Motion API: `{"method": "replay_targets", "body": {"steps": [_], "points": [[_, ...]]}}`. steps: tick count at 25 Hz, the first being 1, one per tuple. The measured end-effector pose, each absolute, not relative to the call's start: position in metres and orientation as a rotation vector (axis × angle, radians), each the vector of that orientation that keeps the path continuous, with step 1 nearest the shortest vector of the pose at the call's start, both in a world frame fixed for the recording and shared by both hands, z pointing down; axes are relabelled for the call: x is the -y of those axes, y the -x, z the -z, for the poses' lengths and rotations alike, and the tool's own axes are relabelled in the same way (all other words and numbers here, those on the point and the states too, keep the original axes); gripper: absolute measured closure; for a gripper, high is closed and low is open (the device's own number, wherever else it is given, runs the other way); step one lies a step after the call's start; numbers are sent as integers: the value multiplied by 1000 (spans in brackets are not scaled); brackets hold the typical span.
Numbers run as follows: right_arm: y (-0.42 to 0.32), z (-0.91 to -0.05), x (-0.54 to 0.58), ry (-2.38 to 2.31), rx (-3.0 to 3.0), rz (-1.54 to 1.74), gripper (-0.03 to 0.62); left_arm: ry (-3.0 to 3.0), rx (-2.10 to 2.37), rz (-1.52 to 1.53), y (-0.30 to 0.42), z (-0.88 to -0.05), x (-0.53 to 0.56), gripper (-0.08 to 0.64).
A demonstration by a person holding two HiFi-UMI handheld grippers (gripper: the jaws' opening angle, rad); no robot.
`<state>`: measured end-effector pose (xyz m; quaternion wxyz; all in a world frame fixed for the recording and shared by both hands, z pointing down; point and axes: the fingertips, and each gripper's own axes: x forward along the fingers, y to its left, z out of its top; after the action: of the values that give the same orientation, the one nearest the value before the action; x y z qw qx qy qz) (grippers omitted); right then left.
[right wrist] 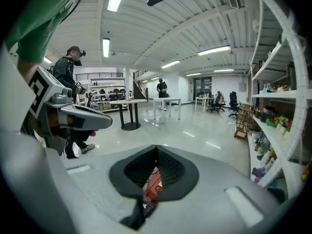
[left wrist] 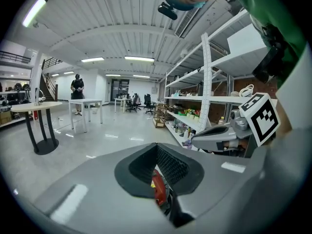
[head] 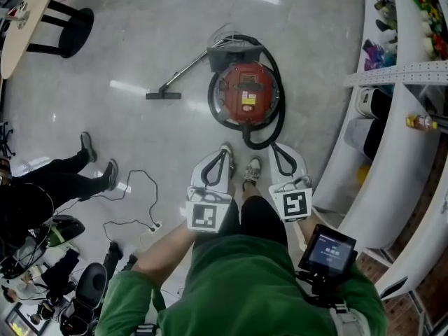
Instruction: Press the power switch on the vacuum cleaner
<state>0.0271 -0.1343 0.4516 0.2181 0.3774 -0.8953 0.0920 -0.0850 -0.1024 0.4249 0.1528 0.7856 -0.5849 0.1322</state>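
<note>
Vacuum (head: 246, 93) is seen on the floor (head: 140, 40), near and ahead of the left claw (head: 225, 151) and right claw (head: 274, 148), both closed at the tips on nothing; the reach is judged not yet begun, so one claw must be lowered onto its switch.

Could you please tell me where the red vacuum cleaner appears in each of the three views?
Head view: vacuum cleaner on the floor, upper centre.
Left gripper view: a red sliver behind the jaws' hollow, bottom centre.
Right gripper view: likewise, bottom centre.
Shared landmark: round table.
</note>
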Motion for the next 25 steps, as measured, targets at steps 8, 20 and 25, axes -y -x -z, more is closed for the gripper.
{"method": "replay_targets", "body": {"steps": [8,20,25], "points": [[-15,-520,158,-1011,2444,-276,591,-2224,1623,-421,91,-491,126,554],[-7,-629,159,-895,2372,-314,591,-2158,1575,-499,100,-594,136,554],[-5,-677,158,-842,2345,-311,591,-2170,1562,-499,98,-628,140,554]]}}
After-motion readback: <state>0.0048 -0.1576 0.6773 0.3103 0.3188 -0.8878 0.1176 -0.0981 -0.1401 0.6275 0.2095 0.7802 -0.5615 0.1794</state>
